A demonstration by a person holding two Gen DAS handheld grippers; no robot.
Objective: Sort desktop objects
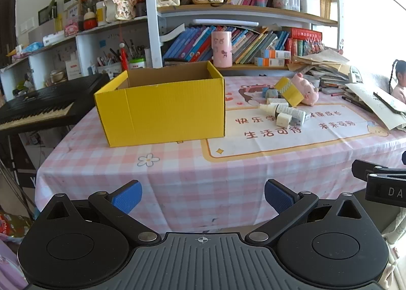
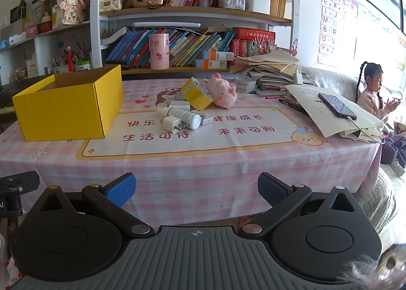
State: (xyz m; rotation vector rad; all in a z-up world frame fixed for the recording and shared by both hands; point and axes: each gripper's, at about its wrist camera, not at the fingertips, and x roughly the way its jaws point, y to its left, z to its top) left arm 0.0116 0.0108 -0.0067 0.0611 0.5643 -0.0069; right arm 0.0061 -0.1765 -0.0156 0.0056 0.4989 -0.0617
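Both tools sit back off the near table edge, nothing touched yet: left gripper [image 1: 203,197] and right gripper [image 2: 196,189] each have blue pads spread wide with nothing between them. Task items lie in 1 loose heap mid-table, right of the open yellow box [image 1: 162,110]: white bottle [image 2: 184,115] on its side, white plug adapter [image 2: 171,124] touching it, a small yellow carton [image 2: 196,93] tilted against the pink pig plush [image 2: 223,92], plus a few small boxes too small to identify. Risks, as a judgement: the bottle is round and lying down, so a glancing pad likely rolls it or shoves the adapter; pulling the carton could tip the plush; items overlap, so a wide grab may catch 2 at once. The phone [image 2: 337,106] on the paper stack trails a cable near the right approach path, a snag hazard. Readable writing: mat print "快乐", "生活可待", "健康成长", "未来可期"; wall poster shows alphabet letters A, B, E, F; bottle label not legible.
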